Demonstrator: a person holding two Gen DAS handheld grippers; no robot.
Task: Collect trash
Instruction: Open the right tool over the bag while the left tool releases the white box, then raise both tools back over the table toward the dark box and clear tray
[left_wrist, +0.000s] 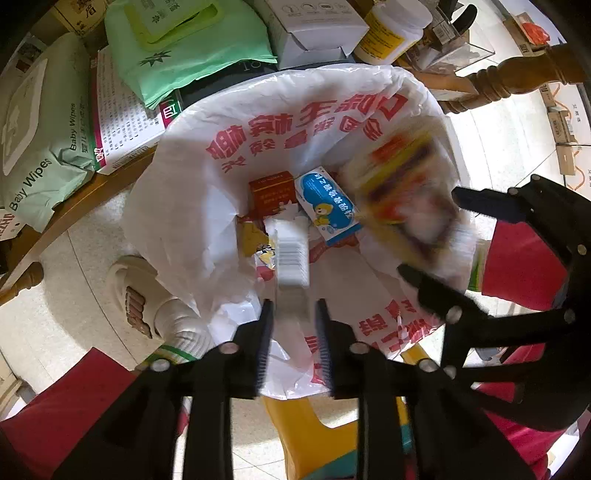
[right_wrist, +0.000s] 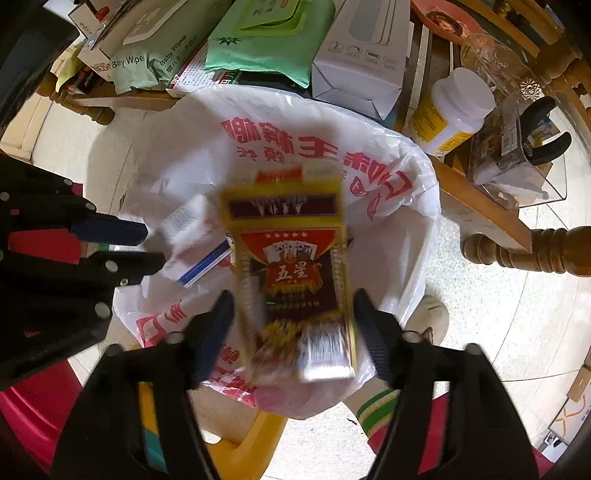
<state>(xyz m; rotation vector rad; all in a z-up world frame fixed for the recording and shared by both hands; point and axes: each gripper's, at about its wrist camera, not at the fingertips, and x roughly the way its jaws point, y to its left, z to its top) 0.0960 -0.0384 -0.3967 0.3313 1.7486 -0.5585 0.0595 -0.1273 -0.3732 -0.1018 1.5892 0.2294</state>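
Both grippers point down over a white plastic bag (left_wrist: 192, 206) with red print, its mouth spread wide beside a wooden table (left_wrist: 85, 199). In the left wrist view the left gripper (left_wrist: 293, 332) has its jaws a little apart, and a blurred white box with a barcode (left_wrist: 293, 266) sits between and just beyond the fingertips; the pads do not seem to press on it, though the blur leaves contact hard to judge. Lower in the bag lie a red carton (left_wrist: 271, 194), a blue and white box with a cartoon bear (left_wrist: 327, 205) and some torn yellow packaging (left_wrist: 253, 238). In the right wrist view the right gripper (right_wrist: 293, 332) is spread wide, with a blurred yellow and red playing-card box (right_wrist: 295, 280) between the fingers, a gap showing on each side of it, so the pads are clear of the box. The same card box appears at the right of the left view, inside the bag's mouth. The left gripper shows at the left edge of the right view, next to a white and blue carton (right_wrist: 195, 243). On the table at the far side stand baby wipes packs (left_wrist: 40, 147), a green wipes pack (left_wrist: 188, 48), a white carton (right_wrist: 362, 59) and a white bottle with a yellow label (right_wrist: 450, 110). A yellow stool (left_wrist: 314, 435) shows under the bag, and a foot in a pale slipper (left_wrist: 136, 291) rests on the floor to the left.
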